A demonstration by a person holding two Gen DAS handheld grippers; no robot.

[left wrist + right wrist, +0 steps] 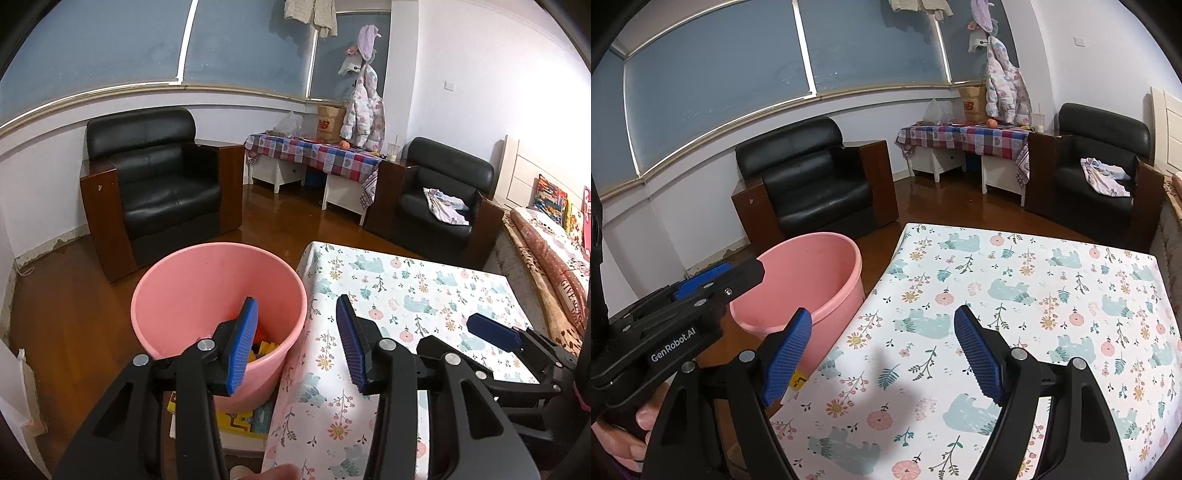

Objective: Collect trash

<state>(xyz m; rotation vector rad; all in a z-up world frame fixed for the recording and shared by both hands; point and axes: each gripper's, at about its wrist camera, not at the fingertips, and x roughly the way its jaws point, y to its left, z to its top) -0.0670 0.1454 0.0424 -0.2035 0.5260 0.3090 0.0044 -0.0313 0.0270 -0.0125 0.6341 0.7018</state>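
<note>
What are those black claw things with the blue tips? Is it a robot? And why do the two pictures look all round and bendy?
It's not a robot. A person holds a grabber tool in each hand, and each tool has two black fingers with blue rubbery pads. A tiny camera sits on each tool and looks out between its fingers. Its lens sees very wide, so straight lines bend.

One picture comes from the left gripper, the other from the right gripper. Each camera can also see the other tool beside it. Both grippers are open and hold nothing.

In front is a table with a flowery bear tablecloth; I see nothing lying on the part that shows. Next to it, on the floor, stands a pink bucket with some colourful bits at the bottom. That is probably where the trash goes.
</note>
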